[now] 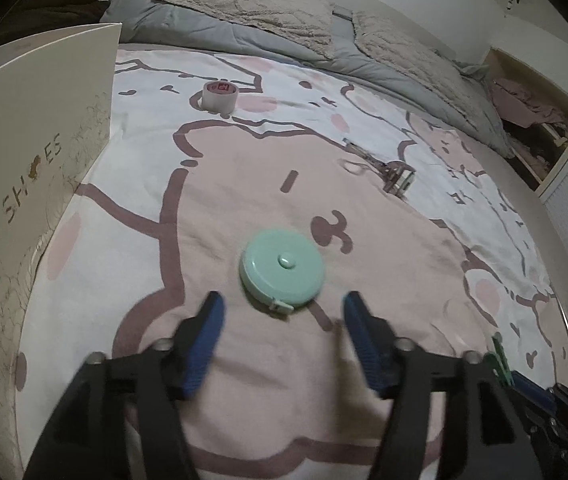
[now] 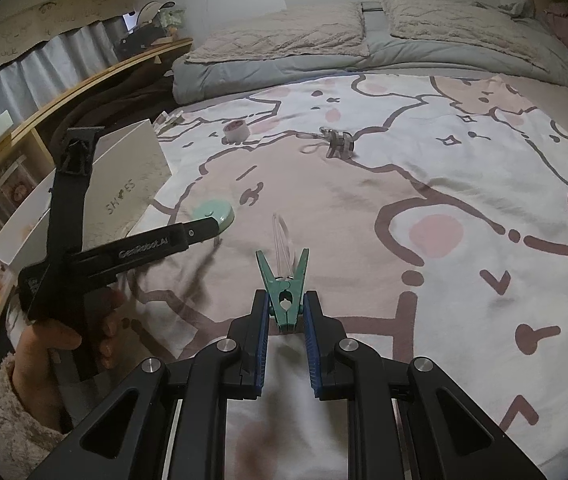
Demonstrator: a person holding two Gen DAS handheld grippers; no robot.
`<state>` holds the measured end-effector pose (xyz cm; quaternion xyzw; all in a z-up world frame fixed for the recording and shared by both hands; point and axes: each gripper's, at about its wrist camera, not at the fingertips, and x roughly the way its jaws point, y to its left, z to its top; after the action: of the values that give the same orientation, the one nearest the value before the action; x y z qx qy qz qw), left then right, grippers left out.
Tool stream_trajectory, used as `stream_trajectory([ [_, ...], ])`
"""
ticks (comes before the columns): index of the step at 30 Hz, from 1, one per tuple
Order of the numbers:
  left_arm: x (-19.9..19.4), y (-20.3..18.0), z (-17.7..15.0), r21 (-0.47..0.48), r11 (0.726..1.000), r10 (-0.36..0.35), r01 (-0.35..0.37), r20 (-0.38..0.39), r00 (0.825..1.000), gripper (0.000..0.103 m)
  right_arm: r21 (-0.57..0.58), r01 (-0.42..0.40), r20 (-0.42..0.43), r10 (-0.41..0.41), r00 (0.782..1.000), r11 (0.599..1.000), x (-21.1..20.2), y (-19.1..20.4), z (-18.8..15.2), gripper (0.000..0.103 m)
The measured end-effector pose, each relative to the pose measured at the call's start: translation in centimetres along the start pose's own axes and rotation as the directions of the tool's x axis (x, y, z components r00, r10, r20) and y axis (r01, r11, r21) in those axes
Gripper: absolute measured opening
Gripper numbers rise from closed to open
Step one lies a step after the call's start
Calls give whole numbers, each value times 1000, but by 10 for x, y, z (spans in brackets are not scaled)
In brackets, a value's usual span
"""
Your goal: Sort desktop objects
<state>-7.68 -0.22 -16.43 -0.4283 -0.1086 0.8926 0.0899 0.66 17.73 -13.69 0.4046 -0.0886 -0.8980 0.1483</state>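
Risk: left claw (image 1: pixel 284 308), jaws apart, could nudge tape measure (image 1: pixel 282 266) mid-bed; right claw (image 2: pixel 286 312), clamped on clothespin (image 2: pixel 284 288), could drop it.

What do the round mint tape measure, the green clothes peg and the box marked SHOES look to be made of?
Tape measure: probably moulded plastic, smooth matt mint shell with a centre button.
Clothes peg, held in the right gripper: likely plastic, flat green, with a metal spring showing at the pivot.
Box: looks like cardboard, matt off-white with printed lettering and thin straight edges.
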Motion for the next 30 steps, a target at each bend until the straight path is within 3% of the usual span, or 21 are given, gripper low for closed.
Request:
stream_trajectory([
  [5,3,-9,-1,41,999,21,-21,-2,1000,77,16,-23,9,22,1000,1000,1,-4,-2,18],
  [15,28,-19,19,105,987,125,-123,-8,992,77,20,-38,0,38,999,999,6,-7,-7,18],
  [18,34,-21,19,129,980,155,-152,-9,988,73,25,-37,-2,37,999,999,9,-9,-7,18],
  [24,32,-22,19,133,974,182,-181,6,983,52,26,-44,-8,44,999,999,14,-7,-10,18],
  [30,20,-20,15,123,975,185,-184,8,983,50,20,-39,10,39,999,999,7,-7,-10,18],
])
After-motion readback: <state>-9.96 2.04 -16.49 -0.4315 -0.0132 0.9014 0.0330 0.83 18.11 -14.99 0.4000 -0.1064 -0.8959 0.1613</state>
